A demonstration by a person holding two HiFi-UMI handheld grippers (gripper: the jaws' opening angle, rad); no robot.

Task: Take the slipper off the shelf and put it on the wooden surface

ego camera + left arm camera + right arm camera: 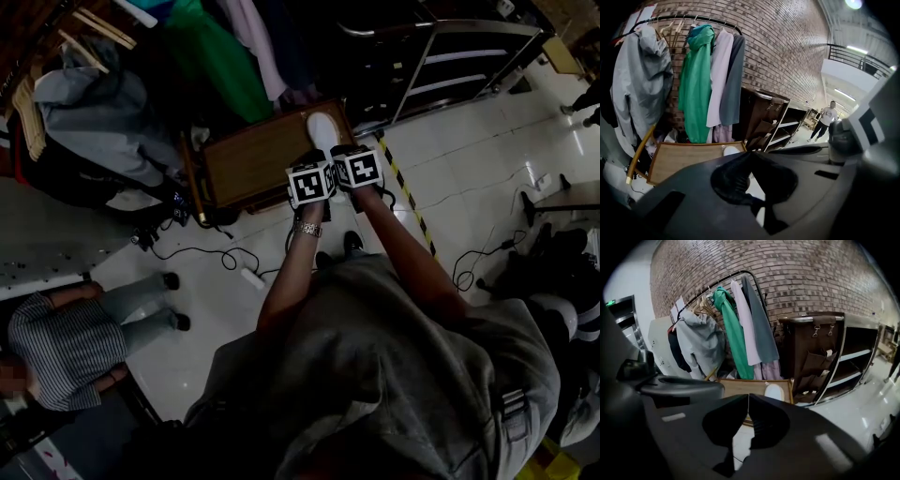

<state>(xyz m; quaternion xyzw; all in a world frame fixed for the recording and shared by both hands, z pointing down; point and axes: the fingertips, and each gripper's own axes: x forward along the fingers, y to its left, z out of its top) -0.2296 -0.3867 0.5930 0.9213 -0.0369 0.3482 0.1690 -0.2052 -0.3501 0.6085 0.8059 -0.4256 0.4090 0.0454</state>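
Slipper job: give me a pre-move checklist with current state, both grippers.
1. Slipper on wooden surface: ok, it lies at the end nearest the shelf.
2. Left gripper empty: ok, jaws together, nothing between them.
3. Right gripper empty: ok, jaws together, nothing between them.
4. Both grippers apart from the slipper: ok, it sits ahead of the tips, untouched.
5. Another slipper on the shelf: cannot tell, the shelves are too dark.

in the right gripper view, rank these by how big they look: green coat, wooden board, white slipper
1. green coat
2. wooden board, partly hidden, so the gap is unsure
3. white slipper, clearly smallest
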